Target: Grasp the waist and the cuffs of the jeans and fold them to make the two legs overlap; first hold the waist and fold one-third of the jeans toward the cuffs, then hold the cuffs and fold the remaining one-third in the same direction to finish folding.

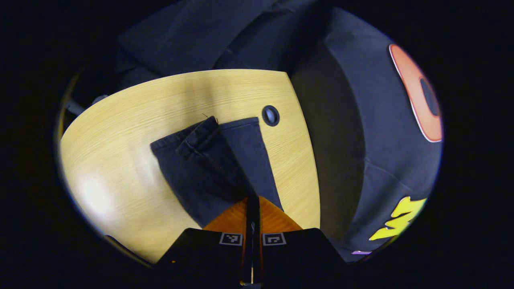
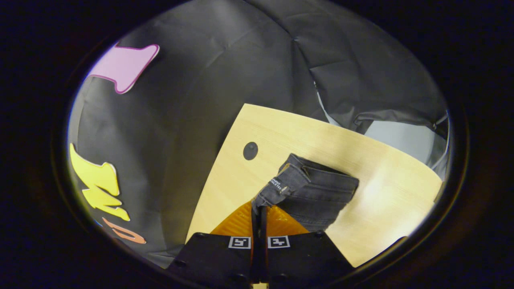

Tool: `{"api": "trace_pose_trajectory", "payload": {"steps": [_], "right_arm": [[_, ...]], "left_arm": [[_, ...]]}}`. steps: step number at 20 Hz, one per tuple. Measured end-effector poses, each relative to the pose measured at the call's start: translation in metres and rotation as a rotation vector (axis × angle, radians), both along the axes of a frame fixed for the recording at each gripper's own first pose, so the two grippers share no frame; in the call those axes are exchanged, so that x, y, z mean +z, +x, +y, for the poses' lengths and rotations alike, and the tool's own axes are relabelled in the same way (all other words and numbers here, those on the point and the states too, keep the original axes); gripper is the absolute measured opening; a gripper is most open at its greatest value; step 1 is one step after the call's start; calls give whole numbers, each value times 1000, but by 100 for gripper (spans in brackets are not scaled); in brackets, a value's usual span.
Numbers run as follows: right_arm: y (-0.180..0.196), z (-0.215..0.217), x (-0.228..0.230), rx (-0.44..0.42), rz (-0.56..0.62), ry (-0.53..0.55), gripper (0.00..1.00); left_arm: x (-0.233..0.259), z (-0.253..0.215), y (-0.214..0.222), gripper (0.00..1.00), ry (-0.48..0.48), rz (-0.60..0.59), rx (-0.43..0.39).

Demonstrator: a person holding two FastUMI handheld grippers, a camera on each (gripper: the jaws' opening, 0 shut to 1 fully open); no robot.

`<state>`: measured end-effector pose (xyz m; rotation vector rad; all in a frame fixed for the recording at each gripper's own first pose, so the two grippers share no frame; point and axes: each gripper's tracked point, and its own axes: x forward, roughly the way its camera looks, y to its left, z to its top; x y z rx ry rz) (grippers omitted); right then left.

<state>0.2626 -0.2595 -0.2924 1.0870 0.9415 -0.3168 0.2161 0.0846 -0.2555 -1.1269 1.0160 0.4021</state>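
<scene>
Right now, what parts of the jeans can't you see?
- Left gripper view: the near end of the jeans is hidden behind the left tool.
- Right gripper view: the jeans' near part sits behind the right tool.
- Label on the waist: too small to make out.

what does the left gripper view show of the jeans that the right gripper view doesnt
Left gripper view: the left tool is closed on the jeans with the two legs running away from it, their cuffs at the far end.

Right gripper view: the right tool is closed on the waist, where a label is sewn; the cloth beyond lies bunched.

Both share the wooden table and the dark round hole in it, close to the jeans.
</scene>
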Motion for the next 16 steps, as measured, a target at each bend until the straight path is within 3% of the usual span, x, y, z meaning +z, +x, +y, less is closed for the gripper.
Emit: {"api": "trace_pose_trajectory", "payload": {"steps": [1,4,10,12,13,14,15,16], "right_arm": [[7,-1,-9,-4,1,4,1],[23,-2,-37,-27,12,38,0],[43,1,-80,-7,45,29,1],[45,6,-88,18,52,4,2],[46,6,-88,13,49,0,11],[49,8,-87,5,39,9,27],[50,8,-86,-1,32,13,16],[50,11,-86,0,24,19,29]], "left_arm": [[-6,-3,10,0,17,-2,-27],[-25,-4,28,4,37,-9,-87],[-56,-3,48,9,51,25,-101],[-53,-4,48,21,56,40,-114],[-47,-5,50,15,51,36,-119],[-40,-5,52,36,59,28,-120],[-32,-4,55,43,66,22,-125],[-23,-3,57,62,79,15,-126]]}}
